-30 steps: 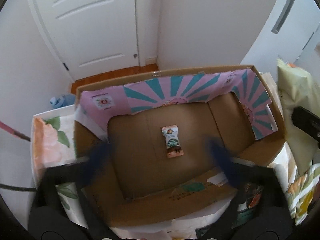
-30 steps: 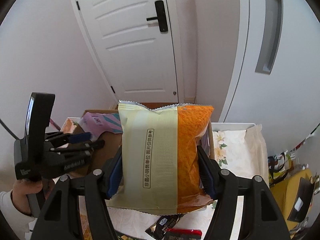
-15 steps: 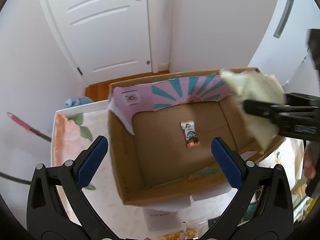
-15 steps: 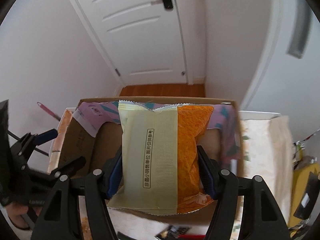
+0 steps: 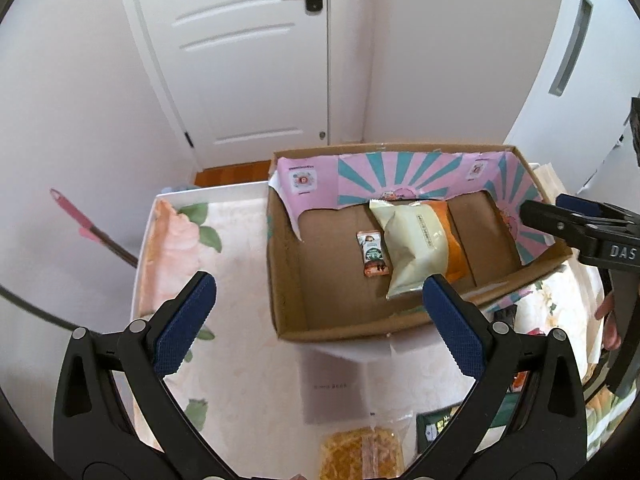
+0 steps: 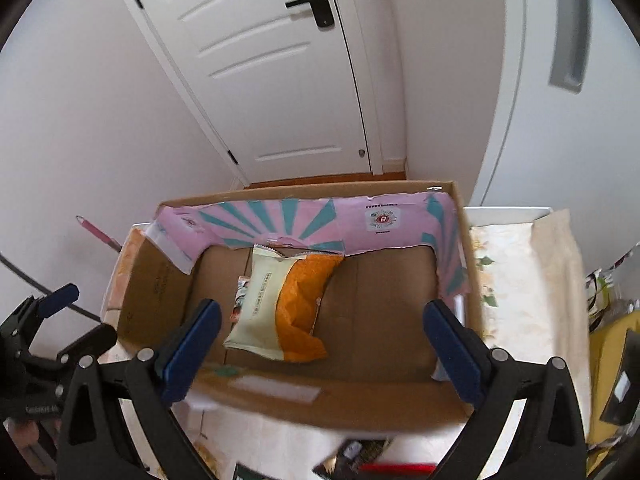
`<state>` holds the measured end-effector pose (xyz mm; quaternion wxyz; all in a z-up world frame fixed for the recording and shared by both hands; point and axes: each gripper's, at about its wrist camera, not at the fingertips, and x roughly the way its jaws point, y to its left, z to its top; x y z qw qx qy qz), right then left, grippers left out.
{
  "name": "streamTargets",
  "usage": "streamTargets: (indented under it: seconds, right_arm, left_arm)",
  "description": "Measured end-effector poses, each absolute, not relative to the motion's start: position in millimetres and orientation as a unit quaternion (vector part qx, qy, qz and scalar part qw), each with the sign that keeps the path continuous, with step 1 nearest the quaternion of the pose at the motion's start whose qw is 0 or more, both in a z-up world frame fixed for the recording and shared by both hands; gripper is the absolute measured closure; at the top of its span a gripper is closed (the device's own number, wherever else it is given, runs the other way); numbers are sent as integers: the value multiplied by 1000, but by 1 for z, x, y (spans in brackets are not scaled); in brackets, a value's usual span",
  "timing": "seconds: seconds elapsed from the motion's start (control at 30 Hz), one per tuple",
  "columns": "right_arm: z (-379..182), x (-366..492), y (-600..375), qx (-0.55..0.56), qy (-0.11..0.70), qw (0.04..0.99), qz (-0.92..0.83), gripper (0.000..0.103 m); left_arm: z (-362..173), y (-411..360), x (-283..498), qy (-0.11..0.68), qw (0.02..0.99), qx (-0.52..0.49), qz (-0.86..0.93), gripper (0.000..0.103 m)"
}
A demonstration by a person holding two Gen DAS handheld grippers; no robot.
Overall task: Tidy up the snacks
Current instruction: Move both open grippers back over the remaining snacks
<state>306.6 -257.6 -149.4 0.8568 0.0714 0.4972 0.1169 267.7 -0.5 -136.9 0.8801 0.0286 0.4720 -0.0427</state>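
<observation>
A cardboard box (image 5: 288, 320) with pink and teal inner flaps stands on the flowered table. Inside lie a cream and orange snack bag (image 5: 416, 248) and a small snack bar (image 5: 373, 254) to its left. The bag also shows in the right wrist view (image 6: 280, 304), partly covering the bar (image 6: 240, 296). My right gripper (image 6: 320, 344) is open and empty above the box's near wall. My left gripper (image 5: 316, 320) is open and empty over the table at the box's near left corner. The right gripper also shows at the right edge of the left wrist view (image 5: 580, 228).
More snack packs lie on the table in front of the box: a yellow pack (image 5: 360, 456) and a dark green pack (image 5: 436, 424). A white door (image 6: 280, 72) and walls stand behind. A yellow bag (image 6: 612, 380) sits at the far right.
My right gripper opened and let go of the cream and orange bag, which now lies in the box. My left gripper drew back toward the left.
</observation>
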Motion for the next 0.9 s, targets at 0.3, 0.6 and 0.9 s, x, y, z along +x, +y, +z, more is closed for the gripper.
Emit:
streamTargets:
  seconds: [0.3, 0.6, 0.9]
  right_arm:
    - [-112, 263, -256, 43, 469, 871, 140, 2]
    - [-88, 213, -269, 14, 445, 885, 140, 2]
    - [-92, 173, -280, -2, 440, 886, 148, 2]
  left_arm:
    - [-107, 2, 224, 445, 895, 21, -27, 0]
    - [-90, -5, 178, 422, 907, 17, -11, 0]
    - [-106, 0, 148, 448, 894, 1, -2, 0]
